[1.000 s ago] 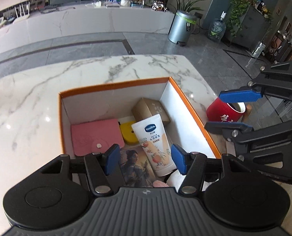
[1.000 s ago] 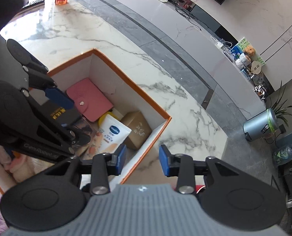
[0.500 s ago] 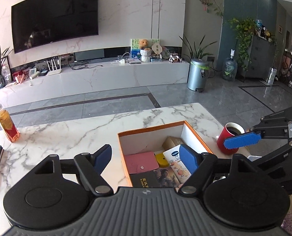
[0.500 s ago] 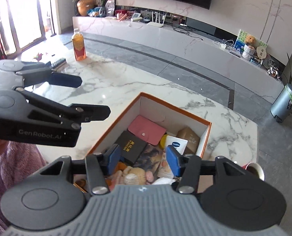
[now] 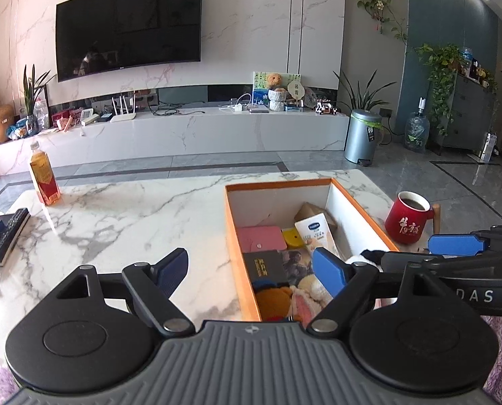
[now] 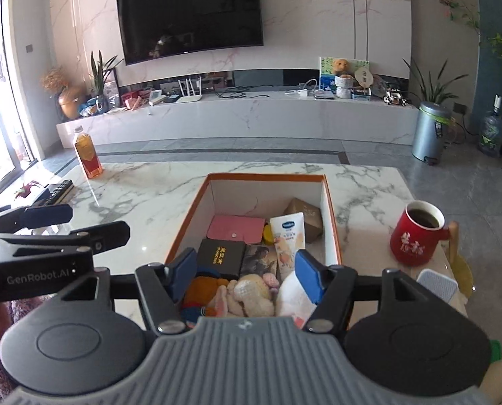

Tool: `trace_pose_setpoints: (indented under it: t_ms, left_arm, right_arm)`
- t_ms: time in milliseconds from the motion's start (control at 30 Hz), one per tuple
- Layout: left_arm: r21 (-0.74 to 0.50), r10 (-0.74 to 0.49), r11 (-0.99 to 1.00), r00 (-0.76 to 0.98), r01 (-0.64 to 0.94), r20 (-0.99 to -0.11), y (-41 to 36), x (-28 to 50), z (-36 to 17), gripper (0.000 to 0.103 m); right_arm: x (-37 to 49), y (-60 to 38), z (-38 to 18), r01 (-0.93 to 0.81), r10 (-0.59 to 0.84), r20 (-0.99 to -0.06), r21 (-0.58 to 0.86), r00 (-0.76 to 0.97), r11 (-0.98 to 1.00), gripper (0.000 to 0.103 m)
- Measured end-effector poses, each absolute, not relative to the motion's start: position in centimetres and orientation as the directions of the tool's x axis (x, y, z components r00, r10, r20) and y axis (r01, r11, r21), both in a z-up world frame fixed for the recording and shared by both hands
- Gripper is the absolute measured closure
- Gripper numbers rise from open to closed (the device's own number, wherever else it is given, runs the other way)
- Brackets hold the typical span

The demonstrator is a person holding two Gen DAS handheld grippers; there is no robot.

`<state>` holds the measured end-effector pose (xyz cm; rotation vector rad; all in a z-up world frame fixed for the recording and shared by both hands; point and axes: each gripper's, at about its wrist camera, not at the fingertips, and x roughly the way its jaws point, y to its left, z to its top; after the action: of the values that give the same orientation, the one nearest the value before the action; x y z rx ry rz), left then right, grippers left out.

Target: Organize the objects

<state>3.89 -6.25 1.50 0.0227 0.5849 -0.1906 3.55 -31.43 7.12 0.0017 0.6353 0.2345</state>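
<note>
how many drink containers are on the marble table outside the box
2: a bottle of amber drink at the table's far left, and a red mug of dark liquid right of the orange box. Others may be hidden behind the grippers.

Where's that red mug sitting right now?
The red mug stands on the marble table, just right of the orange-rimmed box, in both views.

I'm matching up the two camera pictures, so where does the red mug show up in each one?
Left wrist view: the red mug stands at the right, beyond the orange-rimmed box's right wall.
Right wrist view: red mug at right of centre, again right of the box.
Shared landmark: the orange drink bottle.
</note>
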Motion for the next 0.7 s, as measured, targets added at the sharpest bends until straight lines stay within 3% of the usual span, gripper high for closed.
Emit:
trace_pose_setpoints:
  t_ms: [367, 700]
  left_arm:
    - [-0.044, -0.111, 0.993, 0.766, 0.108, -0.633, -5.5, 1.9, -2.7, 0.008]
    - [-0.037, -0.101, 0.994, 0.768, 0.1, -0.633, -5.0, 1.7, -2.8, 0.008]
  right_arm:
    - [3.0, -31.2, 3.0, -0.176, 0.163, -0.655, 0.047, 0.737, 0.983, 0.037]
    - [2.9, -30.8, 2.2, -0.196, 0.176, -0.675, 0.047, 0.717, 0.979, 0.033]
